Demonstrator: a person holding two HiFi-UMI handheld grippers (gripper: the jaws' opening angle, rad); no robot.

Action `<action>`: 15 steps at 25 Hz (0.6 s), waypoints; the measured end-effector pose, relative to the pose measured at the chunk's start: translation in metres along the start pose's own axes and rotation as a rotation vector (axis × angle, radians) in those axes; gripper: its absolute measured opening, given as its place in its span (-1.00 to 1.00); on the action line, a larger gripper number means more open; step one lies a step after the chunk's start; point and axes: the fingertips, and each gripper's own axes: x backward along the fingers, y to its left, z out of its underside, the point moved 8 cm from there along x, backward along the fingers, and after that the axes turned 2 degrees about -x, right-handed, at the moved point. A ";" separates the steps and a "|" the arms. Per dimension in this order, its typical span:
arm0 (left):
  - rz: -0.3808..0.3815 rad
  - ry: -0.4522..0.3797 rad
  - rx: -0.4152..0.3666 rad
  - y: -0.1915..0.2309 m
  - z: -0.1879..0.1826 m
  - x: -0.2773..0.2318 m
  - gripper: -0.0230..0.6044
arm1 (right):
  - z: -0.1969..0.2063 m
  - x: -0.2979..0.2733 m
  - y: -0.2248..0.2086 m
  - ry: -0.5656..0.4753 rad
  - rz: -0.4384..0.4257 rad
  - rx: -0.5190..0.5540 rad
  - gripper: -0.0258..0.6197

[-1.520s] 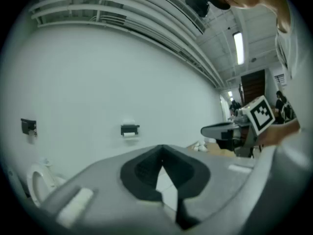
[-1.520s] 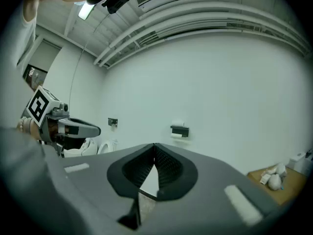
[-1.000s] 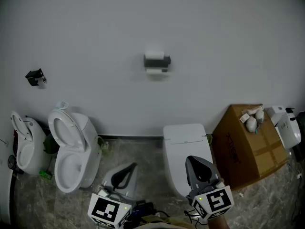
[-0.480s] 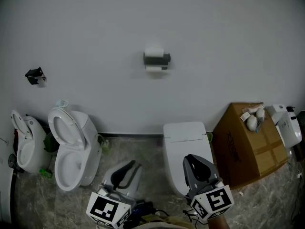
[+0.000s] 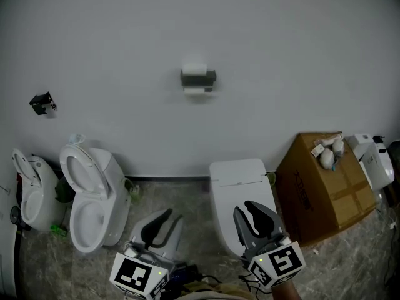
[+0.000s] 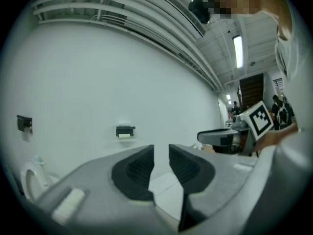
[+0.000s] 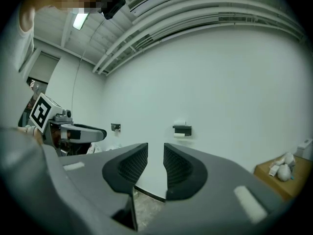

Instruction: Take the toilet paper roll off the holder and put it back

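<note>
A dark holder (image 5: 198, 78) is fixed to the white wall, with a white toilet paper roll (image 5: 195, 69) lying on top of it and white paper (image 5: 197, 90) hanging below. The same holder (image 6: 125, 130) (image 7: 182, 129) shows small and far off in both gripper views. My left gripper (image 5: 164, 220) is low at the bottom left of the head view, its jaws opening with nothing between them. My right gripper (image 5: 252, 214) is low at the bottom right, over the closed toilet, jaws also opening and empty. Both are far below the holder.
A closed white toilet (image 5: 240, 192) stands below the holder. An open-lidded toilet (image 5: 90, 199) and another white fixture (image 5: 32, 189) stand at the left. A cardboard box (image 5: 325, 186) with white items on it sits at the right. A small black fitting (image 5: 42, 102) is on the wall at the left.
Both grippers' jaws have parted from shut to a narrow gap. The view has shifted slightly, so the holder sits a little further left.
</note>
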 end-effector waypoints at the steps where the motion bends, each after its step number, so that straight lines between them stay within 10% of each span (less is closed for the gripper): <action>1: 0.001 -0.002 -0.003 -0.001 -0.001 -0.002 -0.66 | 0.000 0.000 -0.003 -0.002 0.002 -0.003 -0.65; 15: 0.053 -0.012 -0.024 0.020 0.001 -0.039 -0.66 | 0.002 -0.019 -0.020 -0.008 0.058 -0.010 -0.65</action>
